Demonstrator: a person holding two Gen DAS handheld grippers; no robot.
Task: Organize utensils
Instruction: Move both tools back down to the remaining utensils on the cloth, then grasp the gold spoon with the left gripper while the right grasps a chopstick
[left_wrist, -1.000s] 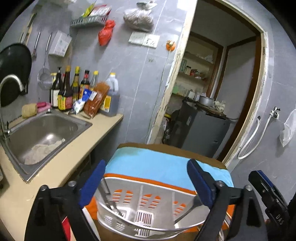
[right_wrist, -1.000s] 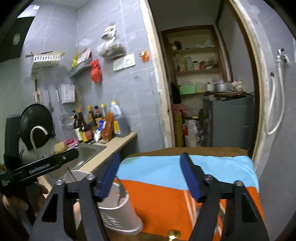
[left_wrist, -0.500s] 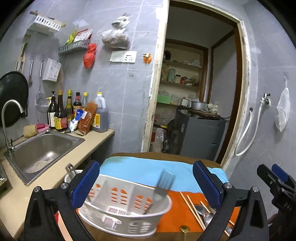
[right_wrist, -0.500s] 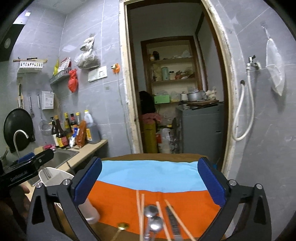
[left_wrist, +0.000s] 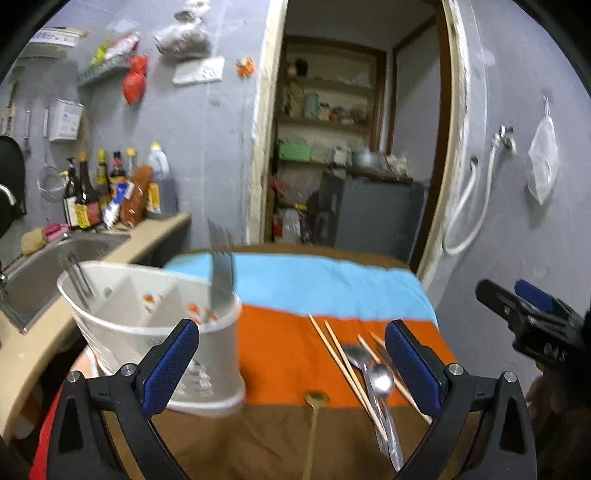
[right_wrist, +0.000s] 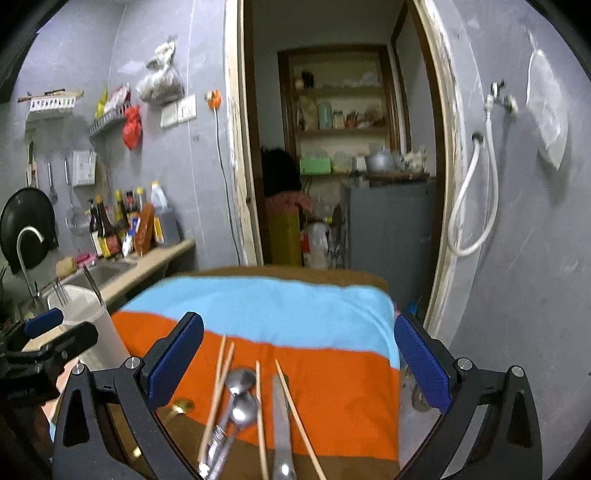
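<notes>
Left wrist view: left gripper (left_wrist: 291, 356) wide, empty, angled down over chopsticks (left_wrist: 341, 360) at lower centre; right gripper (right_wrist: 299, 363) likewise wide, empty; bottle labels unreadable.

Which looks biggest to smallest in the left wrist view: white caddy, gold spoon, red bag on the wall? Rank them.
1. white caddy, by far the largest, though also close to the camera.
2. gold spoon, long and thin, its handle running out of frame.
3. red bag, far off, so its small look is unsure.
</notes>
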